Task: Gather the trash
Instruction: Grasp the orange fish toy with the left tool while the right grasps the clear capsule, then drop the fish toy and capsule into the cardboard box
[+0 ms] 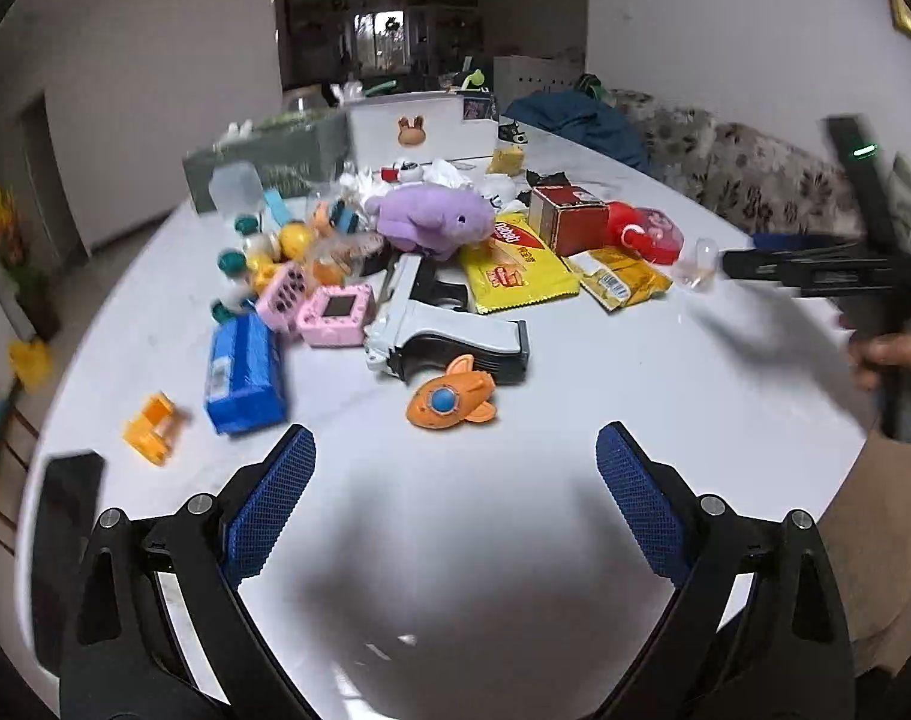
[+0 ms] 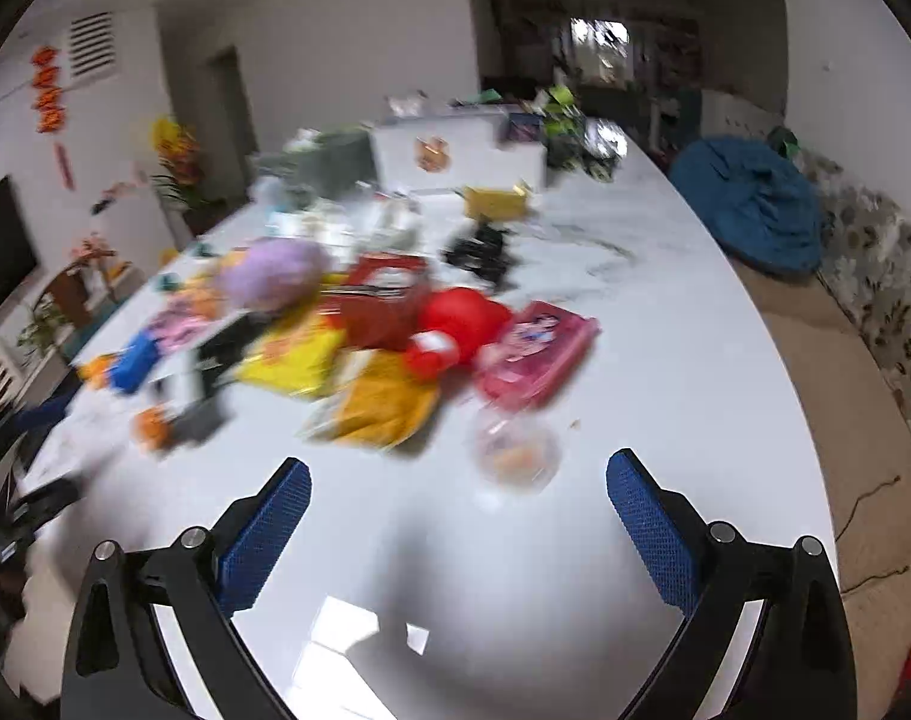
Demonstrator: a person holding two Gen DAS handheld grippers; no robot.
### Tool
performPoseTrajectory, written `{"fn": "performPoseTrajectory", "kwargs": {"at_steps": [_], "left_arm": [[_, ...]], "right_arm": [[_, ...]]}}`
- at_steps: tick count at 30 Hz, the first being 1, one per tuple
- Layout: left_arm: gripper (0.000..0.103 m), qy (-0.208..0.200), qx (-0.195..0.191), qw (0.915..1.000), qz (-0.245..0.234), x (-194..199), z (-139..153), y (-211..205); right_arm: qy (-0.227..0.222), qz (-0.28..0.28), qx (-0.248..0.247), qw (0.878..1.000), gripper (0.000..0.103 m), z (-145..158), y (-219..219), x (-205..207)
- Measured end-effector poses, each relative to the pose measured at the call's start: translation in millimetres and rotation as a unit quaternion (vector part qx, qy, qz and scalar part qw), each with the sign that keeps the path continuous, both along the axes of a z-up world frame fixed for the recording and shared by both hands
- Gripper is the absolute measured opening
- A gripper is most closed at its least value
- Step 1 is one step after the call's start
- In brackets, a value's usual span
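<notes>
White glossy tabletop (image 1: 605,372) carries a heap of toys and litter: a yellow foil snack wrapper (image 1: 518,270) lies beside a purple plush animal (image 1: 431,222). Both the left gripper (image 1: 455,498) and right gripper (image 2: 458,516) hang over bare table, jaws spread wide, holding nothing.

On the yellow snack wrapper (image 1: 518,267) in the middle of the table, a red oval logo carries white letters, seen upside down and only partly legible; some small characters beside it are too small to read. The orange-yellow packet (image 1: 620,279) to its right bears a barcode whose digits cannot be read. On the far left wall in the right wrist view, the red hanging decorations (image 2: 48,90) may carry characters, but blur hides them. Nothing else is legible.
</notes>
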State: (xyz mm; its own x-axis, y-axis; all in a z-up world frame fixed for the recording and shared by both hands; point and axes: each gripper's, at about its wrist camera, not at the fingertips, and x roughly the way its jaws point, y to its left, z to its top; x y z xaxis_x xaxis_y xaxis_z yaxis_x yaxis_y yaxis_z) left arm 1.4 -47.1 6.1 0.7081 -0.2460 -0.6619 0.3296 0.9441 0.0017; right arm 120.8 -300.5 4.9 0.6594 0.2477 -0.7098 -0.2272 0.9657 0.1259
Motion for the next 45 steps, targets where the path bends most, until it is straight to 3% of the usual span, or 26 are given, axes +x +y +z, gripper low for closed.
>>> {"fn": "performPoseTrajectory", "kwargs": {"at_steps": [1,3,4,5,7,15,17,19,23,28,31,35,38,42,43,44,45], "left_arm": [[0.092,-0.002,-0.002,1.0,0.001,-3.6,0.6,3.1],[0.092,-0.01,0.016,0.9998,0.002,-5.6,-1.8,-0.5],[0.093,-0.012,0.025,0.9996,0.002,-7.1,-4.2,1.0],[0.093,-0.012,0.032,0.9994,0.003,-6.3,-7.6,0.9],[0.092,-0.002,0.04,0.9992,0.007,1.2,-13.3,-1.9],[0.092,0.062,0.023,0.9975,0.026,58.7,-29.2,-19.2],[0.079,0.089,0.012,0.9953,0.036,68.8,-38.9,-19.7],[0.043,0.074,0.017,0.9967,0.028,66.9,-36.2,-21.3],[0.042,0.068,0.015,0.9971,0.029,51.6,-35.6,-18.2],[0.042,0.051,-0.043,0.9972,0.034,17.6,-11.4,-0.2],[0.042,0.016,-0.051,0.9986,-0.004,-28.7,16.2,-1.1],[0.042,-0.012,-0.022,0.9971,-0.071,-95.2,30.2,-4.2],[0.043,0.007,0.0,0.9935,-0.114,-135.6,11.6,-2.6],[0.044,0.067,0.039,0.9856,-0.15,-157.1,-41.8,-0.4],[0.051,0.088,0.047,0.9825,-0.157,-157.4,-58.5,0.6],[0.058,0.104,0.055,0.9804,-0.159,-157.4,-72.9,1.1],[0.076,0.119,0.069,0.9784,-0.154,-155.2,-90.3,2.5]], "right_arm": [[0.007,-0.004,0.005,1.0,0.094,-5.1,-2.8,7.6],[0.048,-0.006,0.018,0.999,0.071,-22.6,-5.5,31.5],[0.051,-0.01,0.026,0.998,0.058,-22.8,-6.5,37.0],[0.053,-0.005,0.044,0.998,0.035,-18.6,-8.8,36.9],[0.064,-0.004,0.06,0.996,0.035,-13.7,-14.2,30.7],[0.009,0.025,0.094,0.995,0.033,13.8,-17.1,-52.3],[0.0,0.032,0.099,0.995,0.033,18.5,-18.3,-67.5],[0.0,0.034,0.109,0.994,0.033,17.7,-19.2,-83.3],[-0.003,0.043,0.11,0.993,0.033,13.9,-12.9,-108.5],[-0.009,0.061,0.131,0.989,0.033,17.3,-2.0,-124.9],[-0.02,0.098,0.139,0.985,0.033,30.1,13.7,-147.7],[-0.008,0.163,0.141,0.976,0.033,37.1,37.1,-186.2],[0.034,0.201,0.123,0.971,0.033,19.2,58.4,-214.9],[0.106,0.222,0.104,0.964,0.033,-29.5,78.9,-231.0],[0.132,0.225,0.102,0.96,0.041,-47.5,84.2,-230.5],[0.144,0.22,0.093,0.96,0.064,-60.6,88.6,-230.3],[0.15,0.214,0.085,0.962,0.073,-73.1,91.8,-231.1]]}}
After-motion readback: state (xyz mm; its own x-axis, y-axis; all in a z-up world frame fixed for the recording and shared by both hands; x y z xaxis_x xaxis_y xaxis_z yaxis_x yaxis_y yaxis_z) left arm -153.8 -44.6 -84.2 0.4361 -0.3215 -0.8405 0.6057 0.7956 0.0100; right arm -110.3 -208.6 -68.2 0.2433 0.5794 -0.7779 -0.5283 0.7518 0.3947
